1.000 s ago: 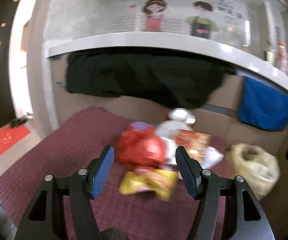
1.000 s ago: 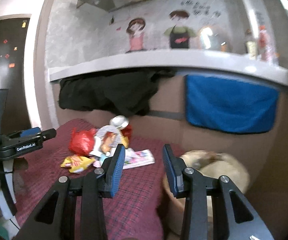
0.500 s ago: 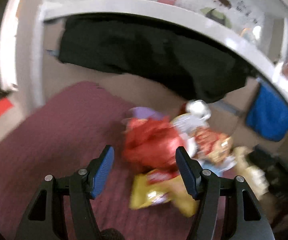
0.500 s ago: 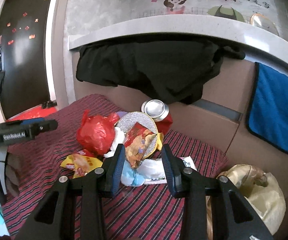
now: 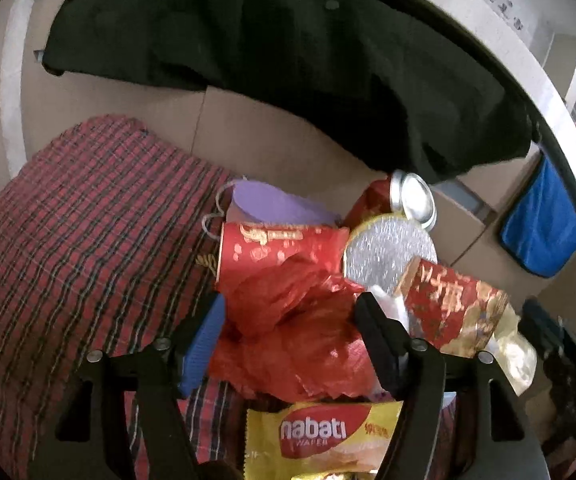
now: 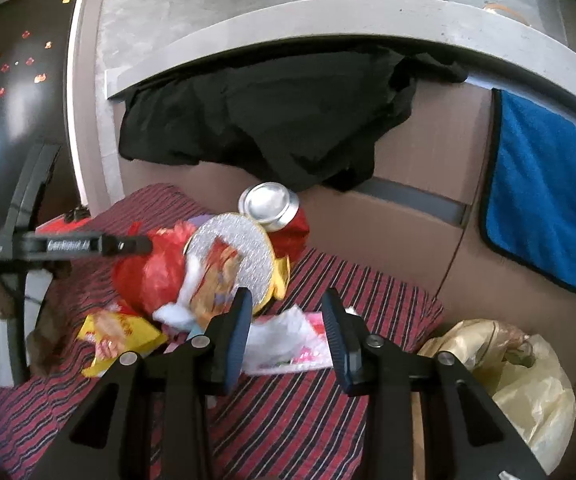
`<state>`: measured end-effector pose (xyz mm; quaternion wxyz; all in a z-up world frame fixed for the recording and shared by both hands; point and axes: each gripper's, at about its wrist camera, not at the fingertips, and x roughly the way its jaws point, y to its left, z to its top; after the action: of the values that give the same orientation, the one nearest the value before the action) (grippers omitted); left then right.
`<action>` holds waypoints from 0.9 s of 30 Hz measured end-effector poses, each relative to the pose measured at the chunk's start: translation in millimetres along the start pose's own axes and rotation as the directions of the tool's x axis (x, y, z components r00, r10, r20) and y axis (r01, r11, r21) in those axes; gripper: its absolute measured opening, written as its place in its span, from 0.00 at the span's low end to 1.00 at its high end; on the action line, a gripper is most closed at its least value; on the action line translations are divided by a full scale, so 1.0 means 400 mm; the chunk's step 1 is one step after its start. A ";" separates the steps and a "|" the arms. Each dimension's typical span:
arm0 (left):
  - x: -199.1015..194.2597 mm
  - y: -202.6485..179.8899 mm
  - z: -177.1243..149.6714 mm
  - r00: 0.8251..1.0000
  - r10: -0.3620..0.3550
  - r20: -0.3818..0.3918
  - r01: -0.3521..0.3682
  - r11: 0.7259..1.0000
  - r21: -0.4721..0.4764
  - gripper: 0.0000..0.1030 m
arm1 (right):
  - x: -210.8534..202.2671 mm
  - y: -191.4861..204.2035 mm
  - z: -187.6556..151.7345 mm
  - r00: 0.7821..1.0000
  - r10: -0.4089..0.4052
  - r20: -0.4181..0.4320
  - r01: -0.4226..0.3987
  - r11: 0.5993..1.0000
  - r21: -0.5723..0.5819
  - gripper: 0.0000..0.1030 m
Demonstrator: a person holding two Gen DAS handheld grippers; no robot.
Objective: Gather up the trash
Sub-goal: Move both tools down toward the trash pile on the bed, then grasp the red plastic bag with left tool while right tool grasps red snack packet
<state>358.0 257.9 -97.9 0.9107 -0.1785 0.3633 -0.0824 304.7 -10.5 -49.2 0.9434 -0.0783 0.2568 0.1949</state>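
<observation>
On the plaid surface, the trash is heaped toward the back edge, close to the cardboard wall under the shelf, where a black cloth and a blue towel hang. Bare cloth lies wide to the left of the heap in the left wrist view and in front of it in the right wrist view; at the surface's right end a pale bag sits just beside the edge. The left tool has its jaws spread around a crumpled red bag; the blue pad on one side lies close to the plastic, but whether either pad presses it I cannot tell. Behind the red bag lies a red paper cup on its side, with a purple one behind it, a silver disc, a red can with its shiny end showing, and a red and gold wrapper. A yellow wafer pack lies nearest that camera, printed "nabati". The right tool is spread, its jaws having just been closing a little, with nothing pinched; past its tips a white and pink wrapper lies flat on the cloth in front of the heap. From the right wrist view the left tool shows at the heap's left side, by the red bag.
</observation>
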 end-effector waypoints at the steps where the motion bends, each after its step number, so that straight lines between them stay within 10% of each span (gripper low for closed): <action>1: 0.002 -0.004 -0.001 1.000 0.000 -0.010 0.001 1.000 0.015 0.66 | 0.003 0.001 0.007 1.000 -0.002 0.006 0.002 1.000 -0.001 0.33; 6: -0.002 -0.011 -0.004 1.000 0.003 -0.012 -0.003 1.000 0.030 0.60 | 0.015 0.013 0.034 0.999 0.034 0.020 -0.034 0.999 0.000 0.33; 10: -0.032 -0.019 -0.011 0.998 -0.019 0.053 0.017 0.999 0.051 0.16 | 0.024 0.043 0.045 0.998 0.062 0.017 -0.061 0.997 -0.043 0.33; 13: -0.074 -0.040 -0.012 0.994 0.008 0.113 -0.018 0.996 0.089 0.04 | 0.040 0.064 0.051 0.997 0.073 -0.003 -0.073 0.994 -0.077 0.33; 23: -0.188 -0.012 -0.027 0.979 0.036 0.199 -0.054 0.995 0.083 0.03 | 0.156 0.063 0.048 0.981 0.127 -0.148 -0.134 0.990 -0.039 0.33; 27: -0.159 -0.002 -0.038 0.983 -0.044 0.176 0.031 0.997 0.075 0.25 | 0.153 0.072 0.032 0.977 0.133 -0.164 -0.142 0.989 -0.049 0.33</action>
<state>301.4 271.1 -67.6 0.9435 -0.1590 0.2743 -0.0963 347.2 38.9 -70.9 0.9011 -0.1043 0.3308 0.2604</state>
